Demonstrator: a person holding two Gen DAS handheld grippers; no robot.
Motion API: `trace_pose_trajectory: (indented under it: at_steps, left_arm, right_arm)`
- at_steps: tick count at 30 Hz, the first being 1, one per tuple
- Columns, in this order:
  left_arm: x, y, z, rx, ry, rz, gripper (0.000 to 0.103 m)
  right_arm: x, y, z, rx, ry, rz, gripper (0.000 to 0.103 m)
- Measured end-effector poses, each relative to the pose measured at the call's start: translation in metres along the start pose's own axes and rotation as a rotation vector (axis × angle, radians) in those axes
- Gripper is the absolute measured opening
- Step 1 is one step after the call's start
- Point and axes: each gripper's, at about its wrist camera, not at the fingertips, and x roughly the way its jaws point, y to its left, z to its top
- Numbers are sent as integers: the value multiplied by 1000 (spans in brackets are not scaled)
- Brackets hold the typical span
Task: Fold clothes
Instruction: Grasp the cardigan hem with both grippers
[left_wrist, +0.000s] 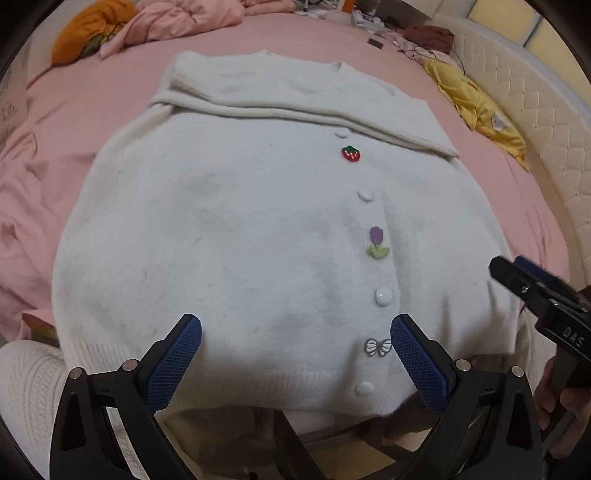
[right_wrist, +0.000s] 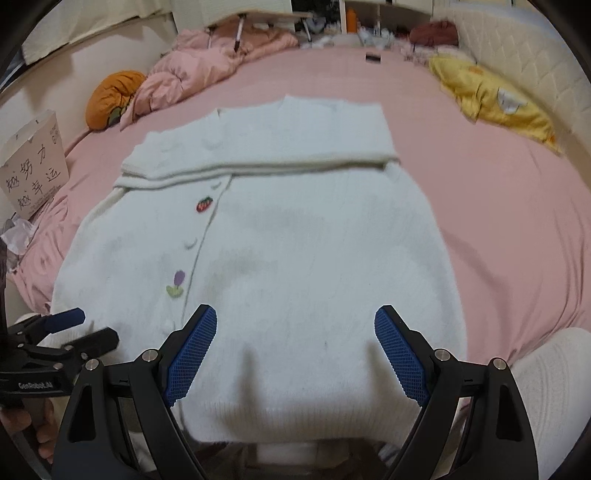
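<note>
White cardigan (left_wrist: 240, 229) with red strawberry patch (left_wrist: 350, 153) and purple tulip (left_wrist: 376, 242) on pink sheet (right_wrist: 517, 229).

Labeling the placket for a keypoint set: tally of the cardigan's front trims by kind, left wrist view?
On the white cardigan:
Plain white buttons: 4
Strawberry trim: 1
Purple tulip trim: 1
Bow trim: 1
Total: 7

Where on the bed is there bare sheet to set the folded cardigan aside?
Bare pink sheet lies between the white cardigan and the yellow garment, and beyond the collar. Crowded: the far edge, with the pink quilt, orange cushion and small clutter.
</note>
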Motion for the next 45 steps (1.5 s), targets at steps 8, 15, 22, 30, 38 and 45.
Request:
trace_pose_trajectory:
  at_steps: [8, 15, 22, 30, 38, 45]
  left_arm:
    - [-24, 74, 35, -31, 173, -41, 103]
    - [-5, 123, 24, -93, 329, -10, 103]
    - [28, 103, 5, -83, 421, -81, 95]
    - [23, 101, -1, -94, 398, -40, 22]
    - [-28, 98, 7, -195, 217, -239, 12]
    - [-70, 109, 53, -242, 6, -405, 12]
  right_arm:
    - [11, -55, 13, 103, 291, 35, 88]
    - [29, -133, -3, 300, 537, 20, 88]
    - [57, -138, -25, 330, 679, 135, 88]
    - [69, -120, -57, 336, 749, 315, 18]
    - [8, -138, -29, 367, 495, 511, 14]
    - [-40, -161, 20, 377, 166, 597, 14]
